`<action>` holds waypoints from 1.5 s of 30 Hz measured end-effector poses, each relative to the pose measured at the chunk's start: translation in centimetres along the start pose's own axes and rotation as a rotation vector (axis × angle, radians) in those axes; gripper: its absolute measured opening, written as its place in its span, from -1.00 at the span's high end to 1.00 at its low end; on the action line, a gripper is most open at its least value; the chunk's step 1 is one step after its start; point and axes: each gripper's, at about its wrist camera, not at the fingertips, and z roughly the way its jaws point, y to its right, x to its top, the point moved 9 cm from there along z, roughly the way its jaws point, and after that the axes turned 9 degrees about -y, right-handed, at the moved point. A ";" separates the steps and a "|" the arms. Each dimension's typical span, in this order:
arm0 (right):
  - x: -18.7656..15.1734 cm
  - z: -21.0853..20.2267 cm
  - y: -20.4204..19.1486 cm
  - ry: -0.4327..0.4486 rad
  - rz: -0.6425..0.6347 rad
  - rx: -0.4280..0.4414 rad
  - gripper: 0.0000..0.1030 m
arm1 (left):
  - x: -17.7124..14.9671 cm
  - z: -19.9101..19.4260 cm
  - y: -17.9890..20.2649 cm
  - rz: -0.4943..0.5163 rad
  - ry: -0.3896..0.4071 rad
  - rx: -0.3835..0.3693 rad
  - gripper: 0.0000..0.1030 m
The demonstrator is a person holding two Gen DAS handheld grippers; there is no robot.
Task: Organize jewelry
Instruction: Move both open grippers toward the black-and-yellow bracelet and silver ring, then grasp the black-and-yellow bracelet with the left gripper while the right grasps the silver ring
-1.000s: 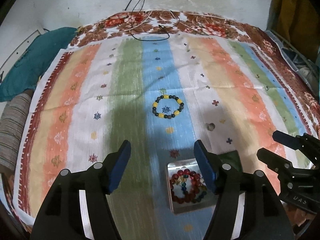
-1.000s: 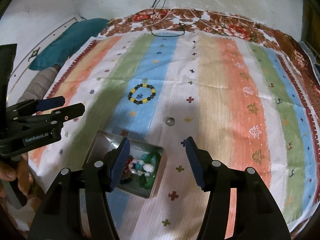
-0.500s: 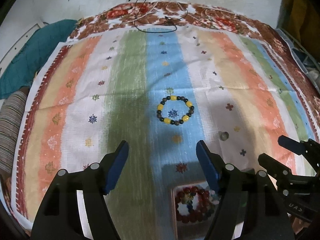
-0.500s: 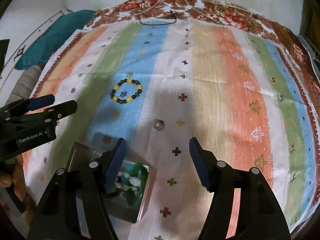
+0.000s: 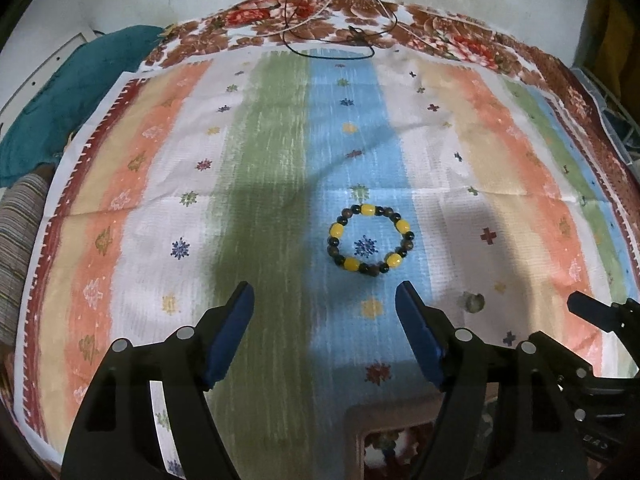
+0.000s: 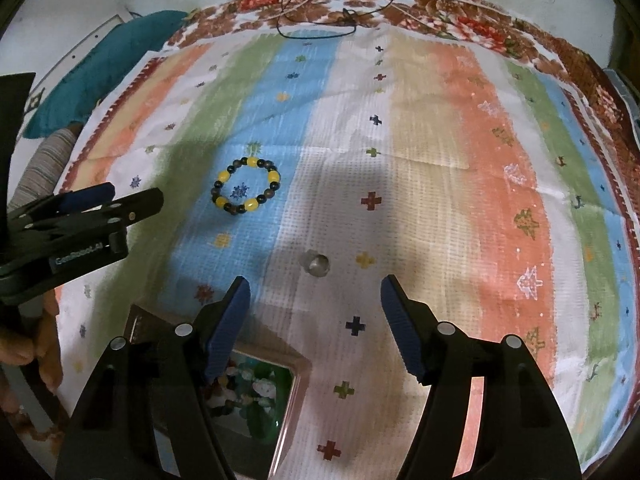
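Observation:
A bracelet [image 5: 368, 238] of dark and yellow beads lies flat on the blue stripe of the cloth, just ahead of my left gripper [image 5: 324, 292], which is open and empty. A small clear ring [image 6: 316, 264] rests on the white stripe directly in front of my right gripper [image 6: 315, 286], also open and empty. The bracelet [image 6: 247, 185] sits up and left of the ring. A clear jewelry box [image 6: 298, 380] holding bead bracelets lies under the right gripper's left finger. The box [image 5: 356, 420] shows at the left view's bottom edge.
The striped cloth [image 5: 500, 152] covers the surface, with a floral border at the back. A black cord [image 5: 332, 40] trails over the far edge. Teal fabric [image 5: 60, 112] lies at the left. A hand [image 6: 24, 352] holds the left gripper [image 6: 134, 198].
Both grippers have moved forward and lower over the cloth, so bracelet and ring look nearer. The box has slid toward the bottom edge of both views. Both sets of jaws stand slightly wider.

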 end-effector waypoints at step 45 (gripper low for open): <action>1.8 7.4 -0.6 -0.180 -0.037 0.022 -0.26 | 3.8 9.5 0.7 0.027 -0.166 -0.054 -0.28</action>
